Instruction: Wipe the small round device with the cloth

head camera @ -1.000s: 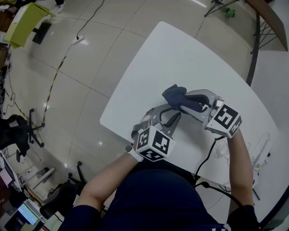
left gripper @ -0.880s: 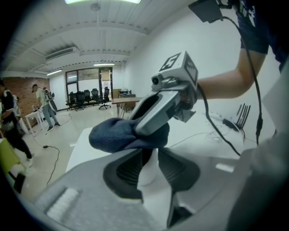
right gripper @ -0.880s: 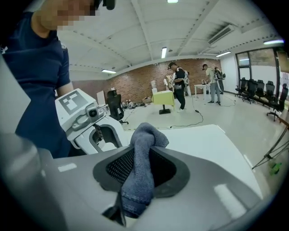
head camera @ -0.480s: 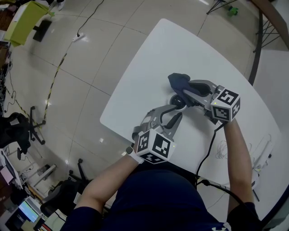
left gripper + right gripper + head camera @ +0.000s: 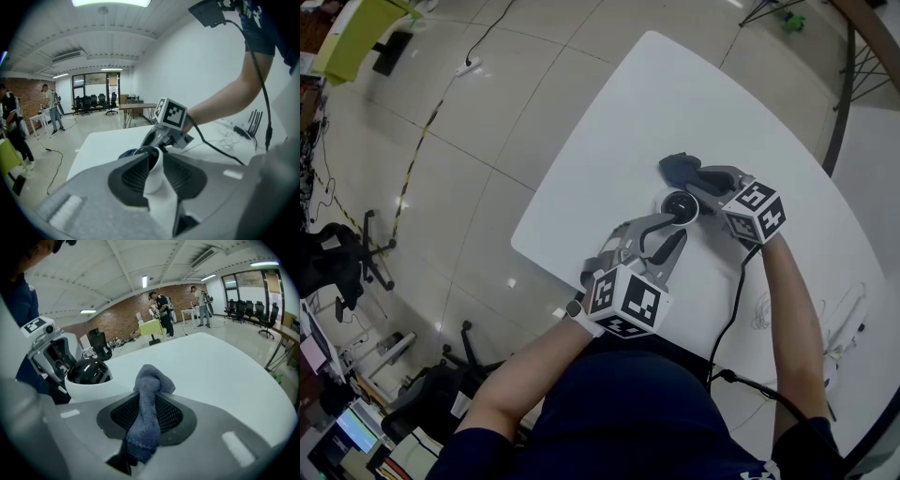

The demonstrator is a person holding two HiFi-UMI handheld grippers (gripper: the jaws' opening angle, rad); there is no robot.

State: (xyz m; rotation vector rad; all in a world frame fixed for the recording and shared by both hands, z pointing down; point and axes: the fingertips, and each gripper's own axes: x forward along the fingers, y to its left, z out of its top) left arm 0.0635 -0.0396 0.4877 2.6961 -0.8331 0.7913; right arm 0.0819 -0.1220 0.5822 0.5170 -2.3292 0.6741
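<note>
The right gripper is clamped tight on a bunched blue cloth, with a wad poking out past its tips. The left gripper has just been closing its jaws and pinches the white rim of the small round device, which sits on the white table just beside the cloth. To my eye the wipe hasn't begun. I'd bring the wad onto the dark dome, press lightly, sweep in circles, and keep the left grip firm so the device doesn't skid or tip
</note>
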